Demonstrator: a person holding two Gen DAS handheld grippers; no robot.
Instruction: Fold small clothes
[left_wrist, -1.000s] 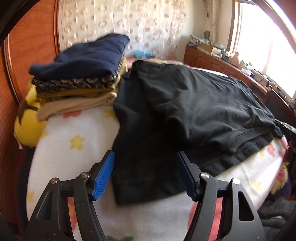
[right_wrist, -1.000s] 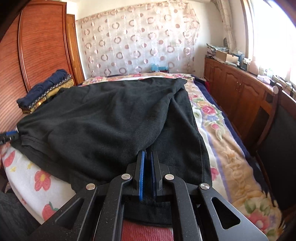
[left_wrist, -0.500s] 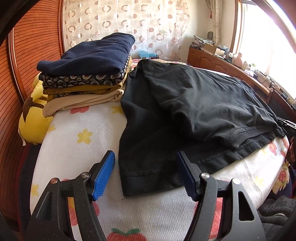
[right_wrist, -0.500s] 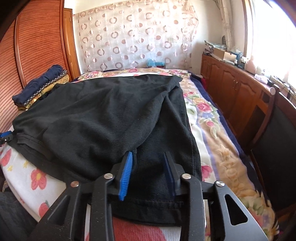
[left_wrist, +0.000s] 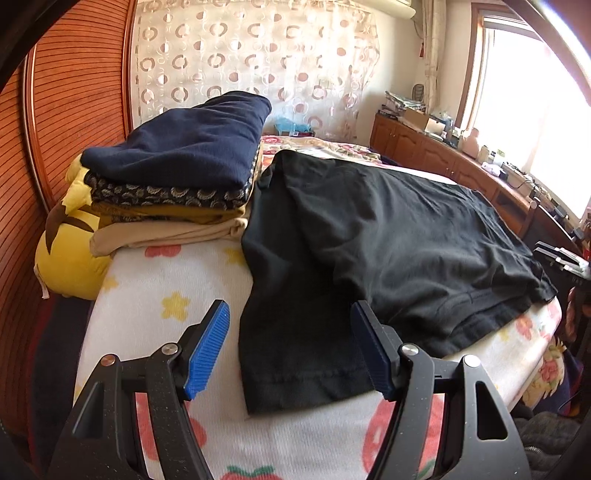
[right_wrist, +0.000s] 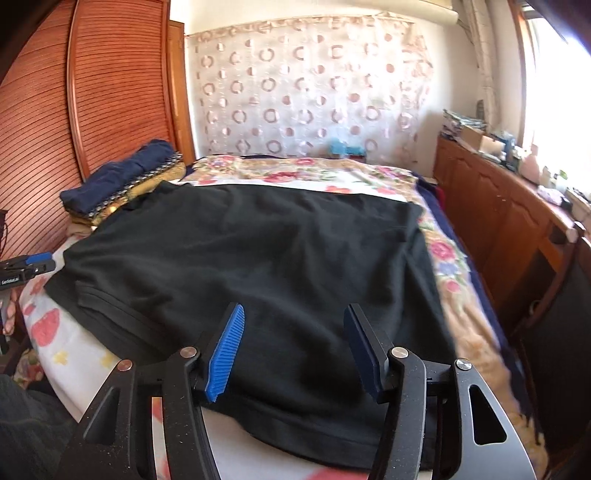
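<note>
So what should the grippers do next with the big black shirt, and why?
Probably grab again for another fold. The black shirt lies folded once but wide on the bed. The right hand-held gripper has just been opening, nothing pinched; the left hand-held gripper is open over the sleeve hem, so closing there seems likeliest.

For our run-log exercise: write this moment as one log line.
left gripper: open, empty | right gripper: jaws just opening, nothing gripped | black garment: flat on bed | folded stack: beside it
</note>
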